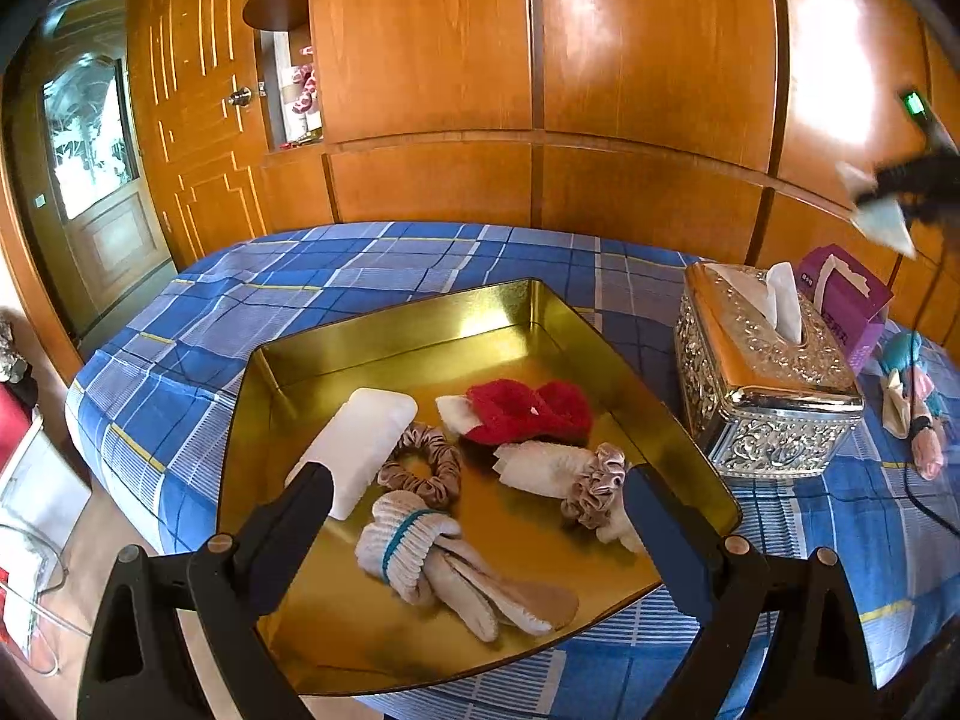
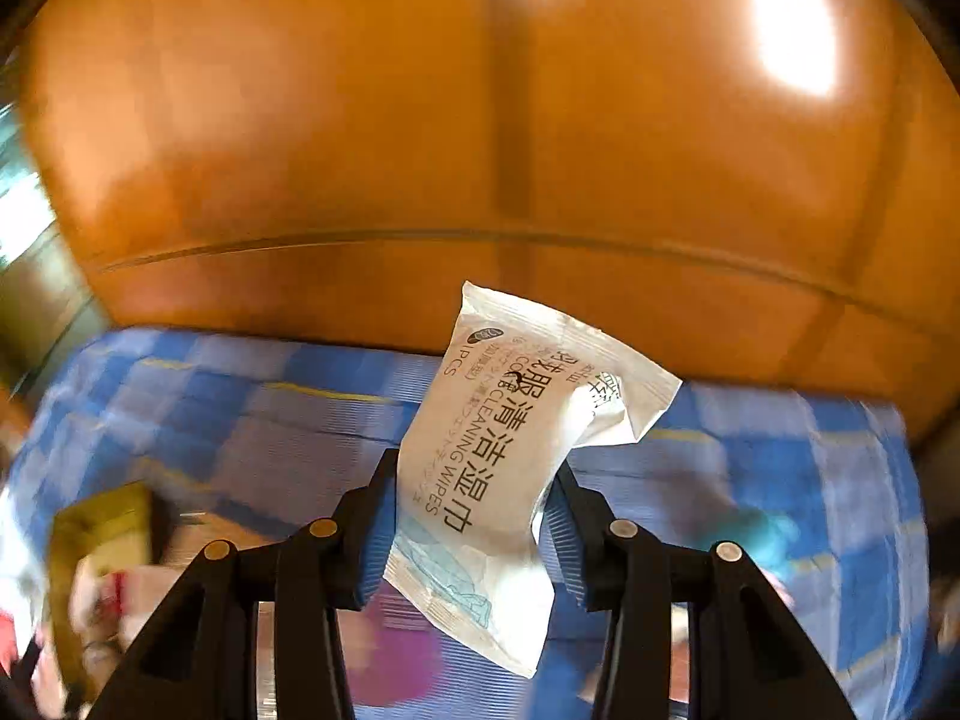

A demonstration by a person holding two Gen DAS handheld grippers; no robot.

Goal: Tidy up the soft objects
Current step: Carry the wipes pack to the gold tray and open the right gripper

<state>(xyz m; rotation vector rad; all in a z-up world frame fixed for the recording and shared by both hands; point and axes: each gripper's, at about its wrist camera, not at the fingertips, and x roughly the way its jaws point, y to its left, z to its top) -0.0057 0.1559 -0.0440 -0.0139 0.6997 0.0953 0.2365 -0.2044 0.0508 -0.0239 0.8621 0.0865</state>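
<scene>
A gold metal tray sits on the blue plaid table. In it lie a white pad, a red fluffy item, two satin scrunchies, a rolled white cloth and a rolled sock pair. My left gripper is open and empty just above the tray's near side. My right gripper is shut on a white cleaning wipes packet, held up in the air. It also shows, blurred, at the far right of the left wrist view.
A silver embossed tissue box stands right of the tray, a purple tissue pack behind it. A teal and pink soft item and a black cable lie at the far right. Wooden cabinets run behind the table.
</scene>
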